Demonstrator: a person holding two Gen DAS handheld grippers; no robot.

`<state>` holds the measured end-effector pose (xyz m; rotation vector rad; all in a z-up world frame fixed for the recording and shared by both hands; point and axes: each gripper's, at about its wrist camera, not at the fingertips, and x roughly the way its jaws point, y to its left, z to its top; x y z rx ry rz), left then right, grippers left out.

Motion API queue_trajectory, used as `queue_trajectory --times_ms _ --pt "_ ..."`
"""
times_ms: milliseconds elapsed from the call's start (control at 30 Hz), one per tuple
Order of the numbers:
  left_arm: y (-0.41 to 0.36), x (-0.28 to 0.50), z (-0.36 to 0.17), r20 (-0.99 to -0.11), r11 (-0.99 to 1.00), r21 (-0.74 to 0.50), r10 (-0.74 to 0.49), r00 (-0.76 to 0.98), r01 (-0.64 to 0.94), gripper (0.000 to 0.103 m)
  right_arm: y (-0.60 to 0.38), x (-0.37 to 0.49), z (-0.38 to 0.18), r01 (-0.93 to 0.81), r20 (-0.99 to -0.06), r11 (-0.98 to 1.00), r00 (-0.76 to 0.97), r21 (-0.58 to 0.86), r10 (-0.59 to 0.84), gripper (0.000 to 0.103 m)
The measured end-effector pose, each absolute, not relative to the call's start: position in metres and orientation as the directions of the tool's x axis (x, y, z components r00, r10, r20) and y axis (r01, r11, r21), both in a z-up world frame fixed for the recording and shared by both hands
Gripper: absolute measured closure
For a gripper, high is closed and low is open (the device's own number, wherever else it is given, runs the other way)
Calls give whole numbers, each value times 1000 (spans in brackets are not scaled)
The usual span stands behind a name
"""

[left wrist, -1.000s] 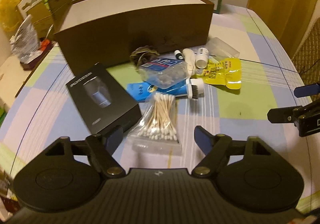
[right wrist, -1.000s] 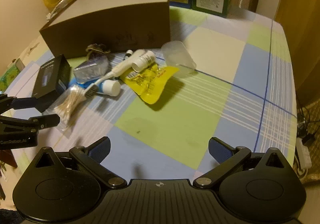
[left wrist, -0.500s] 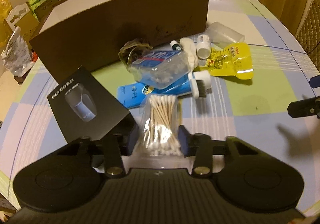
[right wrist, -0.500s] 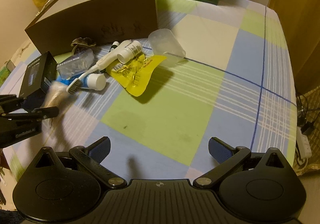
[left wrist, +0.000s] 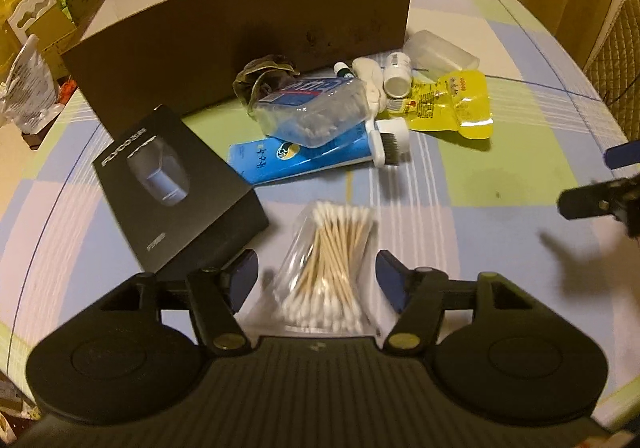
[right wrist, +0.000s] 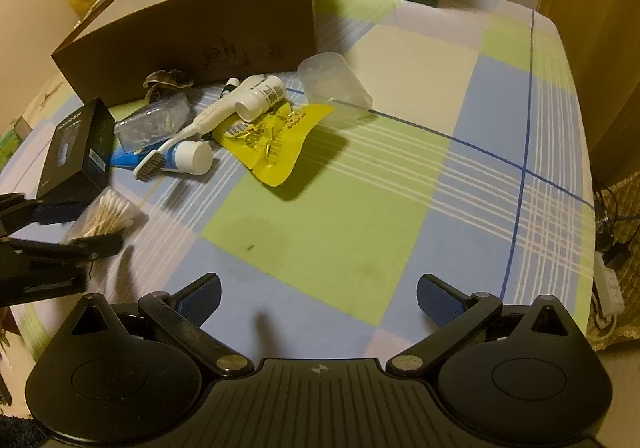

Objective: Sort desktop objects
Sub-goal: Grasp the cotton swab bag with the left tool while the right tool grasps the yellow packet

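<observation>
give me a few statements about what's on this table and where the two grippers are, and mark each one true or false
1. The bag of cotton swabs lies between the left gripper fingers. True.
2. The right gripper grips the yellow pouch. False: it is open over bare tablecloth.
3. The clear plastic cup stands upright. False: it lies on its side.
4. The toothbrush rests across the blue tube. True.
</observation>
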<state>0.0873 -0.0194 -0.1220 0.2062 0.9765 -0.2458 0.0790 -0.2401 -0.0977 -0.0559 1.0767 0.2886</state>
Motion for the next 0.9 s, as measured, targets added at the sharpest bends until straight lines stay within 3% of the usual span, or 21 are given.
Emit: queue_trajectory --times_ms 67,133,167,200,500,767,800,867,900 --pt "-22 92 -130 -843 950 75 -102 529 304 45 -240 78 -97 -260 -873 961 443 92 203 2" --pt "-19 93 -131 -837 948 44 -138 530 317 62 -241 78 -97 -257 -873 962 444 91 202 2" --pt "-18 93 -130 -839 945 18 -163 518 327 79 -242 78 -97 -255 -873 962 445 93 202 2" --pt "-18 92 -128 -842 945 8 -170 512 328 81 -242 79 -97 -255 -873 963 444 93 202 2" --pt "1 75 -96 -829 955 -18 -179 530 295 84 -236 91 -94 -297 -849 950 472 101 238 2" --pt "31 92 -58 -792 975 -12 -145 593 222 84 -231 120 -89 -300 -797 930 497 214 343 3" --pt "35 96 -56 -790 977 -13 -140 598 212 84 -230 124 -90 -298 -790 926 497 232 358 5" --pt "44 105 -53 -786 981 -8 -125 605 192 84 -231 133 -94 -290 -780 916 489 276 390 20" --pt "48 110 -52 -785 983 -5 -118 608 183 84 -231 137 -97 -280 -780 914 484 293 398 21"
